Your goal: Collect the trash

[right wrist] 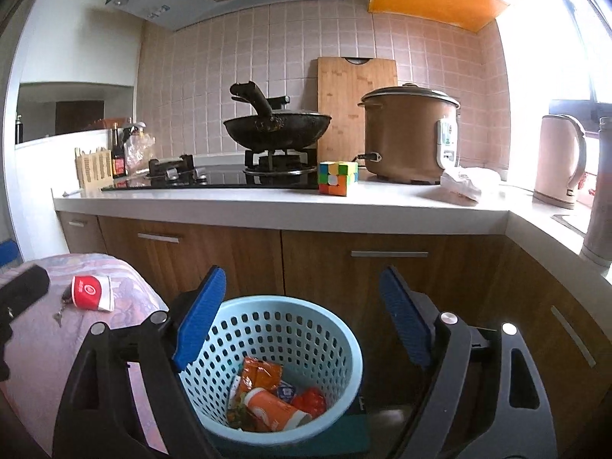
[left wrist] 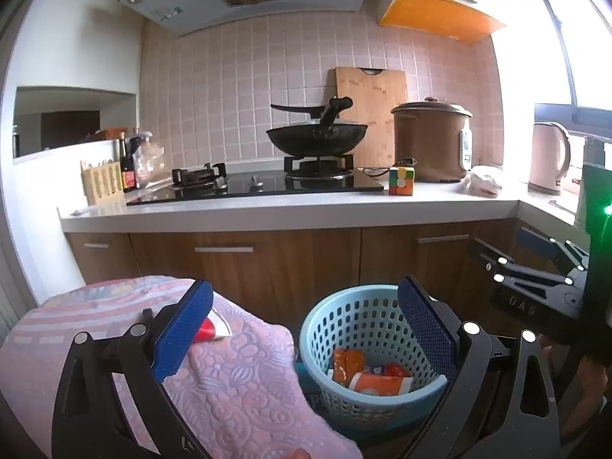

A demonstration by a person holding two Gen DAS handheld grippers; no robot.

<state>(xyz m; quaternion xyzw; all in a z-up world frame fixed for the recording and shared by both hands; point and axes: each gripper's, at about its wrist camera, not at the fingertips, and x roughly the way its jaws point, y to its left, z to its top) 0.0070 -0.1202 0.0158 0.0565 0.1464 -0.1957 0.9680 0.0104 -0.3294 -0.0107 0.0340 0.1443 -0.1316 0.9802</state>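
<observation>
Trash (right wrist: 267, 401) in blue basket (right wrist: 344, 348) | left gripper (left wrist: 306, 329) wide open, empty | right gripper (right wrist: 302, 321) wide open, empty

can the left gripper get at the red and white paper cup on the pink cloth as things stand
Probably yes. The left gripper is open and empty, and the red and white paper cup lies uncovered on the pink cloth close by its left finger. Only a set of keys lies against it.
</observation>
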